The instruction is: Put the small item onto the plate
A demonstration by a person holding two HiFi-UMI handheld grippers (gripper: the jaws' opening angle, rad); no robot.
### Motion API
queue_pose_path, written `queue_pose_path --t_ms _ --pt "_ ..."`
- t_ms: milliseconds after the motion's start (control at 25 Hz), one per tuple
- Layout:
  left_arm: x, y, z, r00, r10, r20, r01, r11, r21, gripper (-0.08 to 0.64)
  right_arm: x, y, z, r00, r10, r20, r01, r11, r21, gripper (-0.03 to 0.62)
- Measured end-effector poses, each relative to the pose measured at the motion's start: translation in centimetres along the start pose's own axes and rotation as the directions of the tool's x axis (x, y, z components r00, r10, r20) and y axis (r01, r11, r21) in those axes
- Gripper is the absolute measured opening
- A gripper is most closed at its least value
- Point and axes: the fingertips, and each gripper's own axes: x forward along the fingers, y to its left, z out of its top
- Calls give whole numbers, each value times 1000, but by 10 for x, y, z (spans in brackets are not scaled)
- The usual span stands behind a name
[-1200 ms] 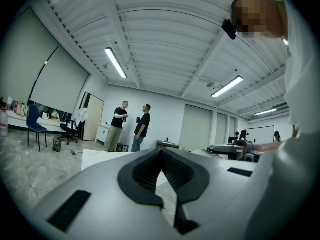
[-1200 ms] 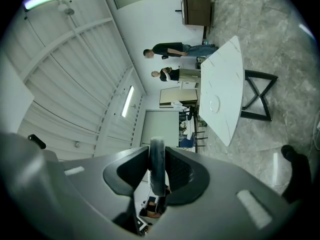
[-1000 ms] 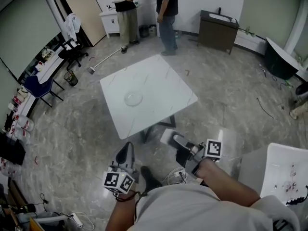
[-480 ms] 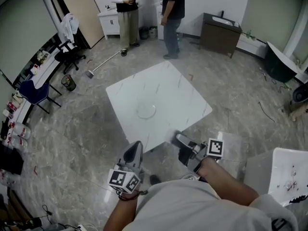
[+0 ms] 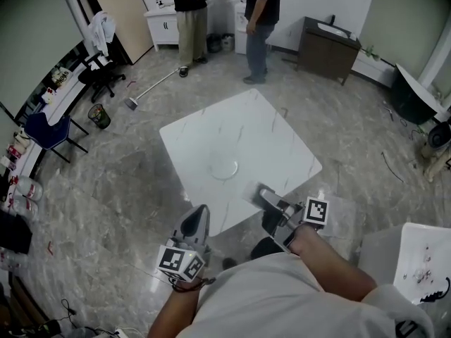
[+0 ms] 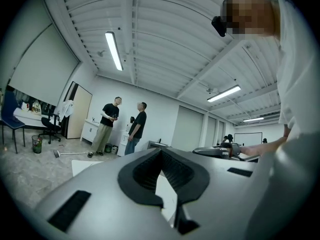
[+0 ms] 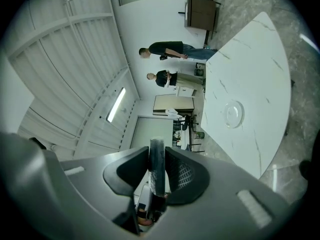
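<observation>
Worktop (image 5: 275,139) and plate (image 5: 224,167) now sit nearer in head view. Plate is clear, empty, mid-worktop. Left gripper view: left claw (image 6: 162,154) closed on nothing. Right gripper view: right claw (image 7: 157,151) clamps the small item (image 7: 157,171), a slim dark stick, plate far ahead. Risk: released high, it bounces or rolls off the shallow plate.

Bright, even light from ceiling strips (image 6: 114,50) — soft shadows, fisheye-bent edges, blurred foreground.
</observation>
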Motion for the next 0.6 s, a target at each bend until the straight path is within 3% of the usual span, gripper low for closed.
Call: queue_pose_path --t_ms 320,600 --pt "66 49 -6 995 99 -4 -99 995 8 5 58 -36 67 997 -8 -77 11 999 31 97" --pt "157 80 -15 976 216 5 -216 976 32 5 113 -64 138 976 -6 -216 17 999 49 97"
